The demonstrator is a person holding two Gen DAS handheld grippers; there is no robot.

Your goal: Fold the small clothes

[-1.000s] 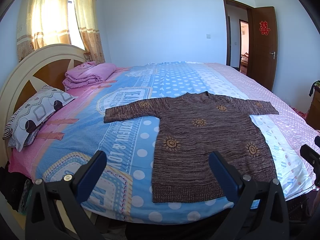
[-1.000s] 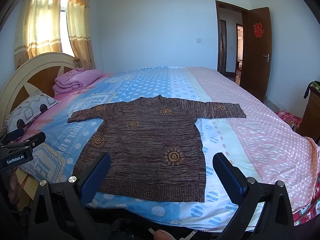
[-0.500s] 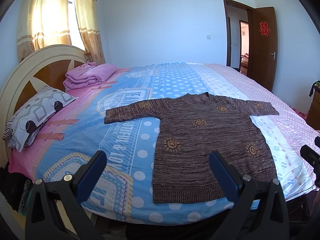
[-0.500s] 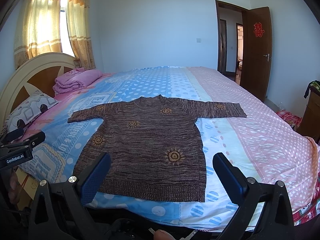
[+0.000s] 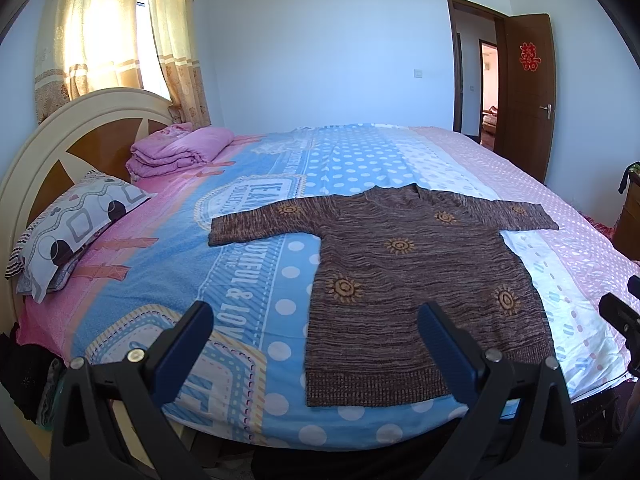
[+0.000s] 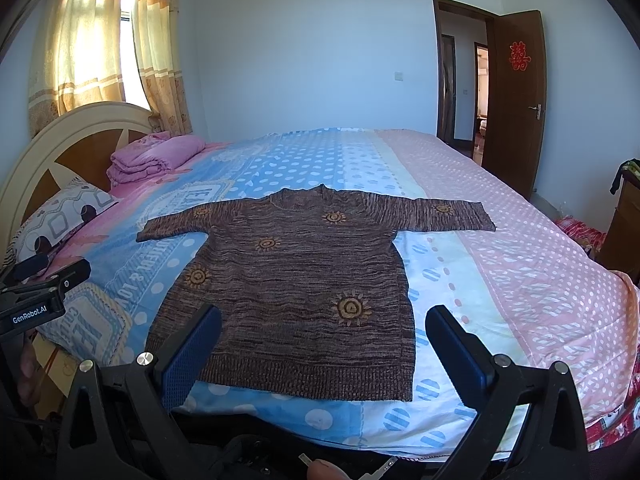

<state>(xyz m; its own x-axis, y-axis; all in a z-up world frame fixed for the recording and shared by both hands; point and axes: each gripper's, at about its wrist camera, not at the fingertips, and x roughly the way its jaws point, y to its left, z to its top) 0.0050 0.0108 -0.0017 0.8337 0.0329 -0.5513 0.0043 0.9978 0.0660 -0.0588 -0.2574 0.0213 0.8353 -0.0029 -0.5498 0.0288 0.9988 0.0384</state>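
You are facing a wide bed [image 5: 256, 264] covered by a sheet in pink, blue and white bands with polka dots and printed lettering, and it fills most of both wrist views. At its head stands a cream and brown headboard [image 5: 72, 136], with yellow curtains [image 5: 120, 40] lit behind it. On the far right a dark wooden door [image 6: 516, 100] stands open, with a red paper ornament on its panel. The brown knitted sweater [image 5: 408, 280] with orange sun motifs lies flat on the near half of the bed, face up, both sleeves stretched out sideways, neck toward the far wall and ribbed hem nearest you; no fold has been made in it. A patterned pillow [image 5: 68, 228] rests against the headboard, and a folded pink blanket [image 5: 180, 152] sits beside it, well apart from the sweater. Your left gripper [image 5: 316, 344] hovers above the near edge of the bed with its blue-padded fingers [image 5: 180, 352] spread wide and nothing between them. Your right gripper [image 6: 324, 348] hangs over the sweater's hem, jaws likewise wide apart and holding nothing.
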